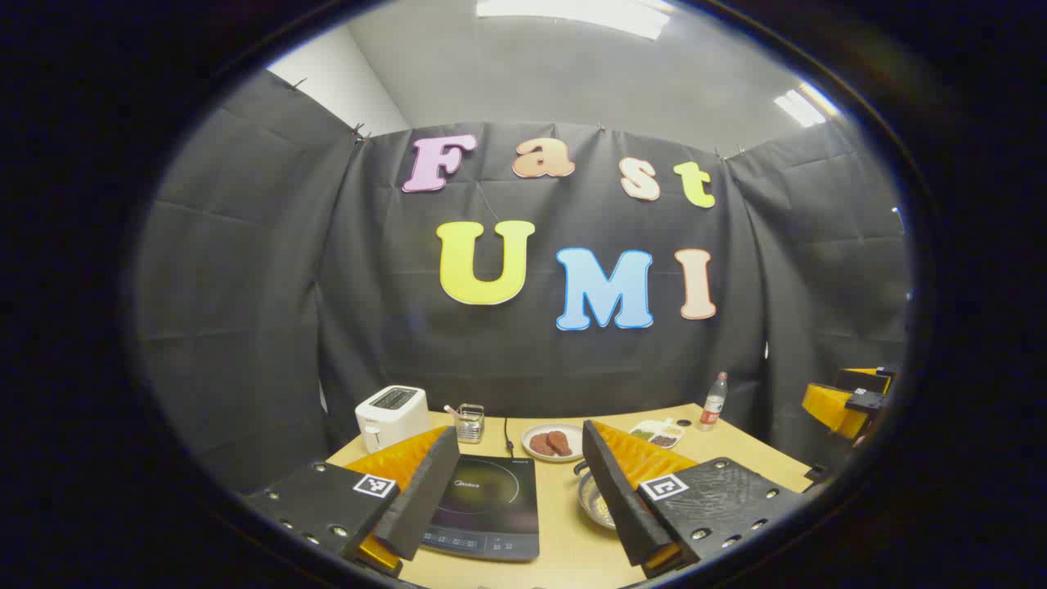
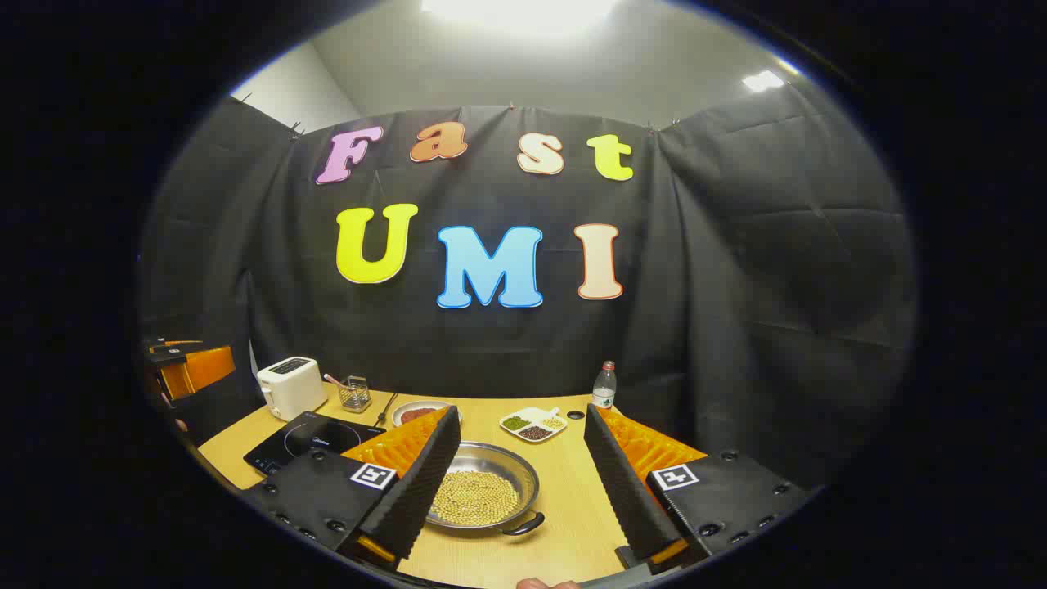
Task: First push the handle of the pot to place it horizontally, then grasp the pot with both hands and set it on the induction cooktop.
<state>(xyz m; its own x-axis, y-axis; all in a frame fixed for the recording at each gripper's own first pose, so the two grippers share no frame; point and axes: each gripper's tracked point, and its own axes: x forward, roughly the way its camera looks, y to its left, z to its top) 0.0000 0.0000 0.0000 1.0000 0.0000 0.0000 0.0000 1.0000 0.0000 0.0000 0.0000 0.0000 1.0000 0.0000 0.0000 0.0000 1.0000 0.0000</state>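
The pot (image 2: 483, 491) sits on the wooden table (image 2: 564, 523), just to the right of the cooktop (image 2: 307, 442). It is a shallow silver pot full of small yellow beans. One black handle (image 2: 526, 523) sticks out at the front right of the rim, toward the camera. A second handle may be on the far side, but I cannot tell. In the left gripper view a bit of the pot (image 1: 595, 501) peeks out beside the right finger, and the cooktop (image 1: 487, 507) lies flat and bare between the two fingers.

I think the job has hardly begun. The pot is not on the cooktop yet, and nothing is touching it. The handle looks slanted, so it probably needs the push first. After that come the two-handed grab and the lift over to the cooktop.

The right gripper (image 2: 519, 483) is wide open, up above the table, with the pot showing in the gap between its fingers. It holds nothing. The left gripper (image 1: 519, 491) is wide open too, hanging over the cooktop and holding nothing.

Farther back are a white toaster (image 2: 290, 386), a small glass cup (image 2: 354, 393), a plate of red food (image 1: 554, 442), a little tray of beans (image 2: 534, 424) and a bottle (image 2: 604, 385).
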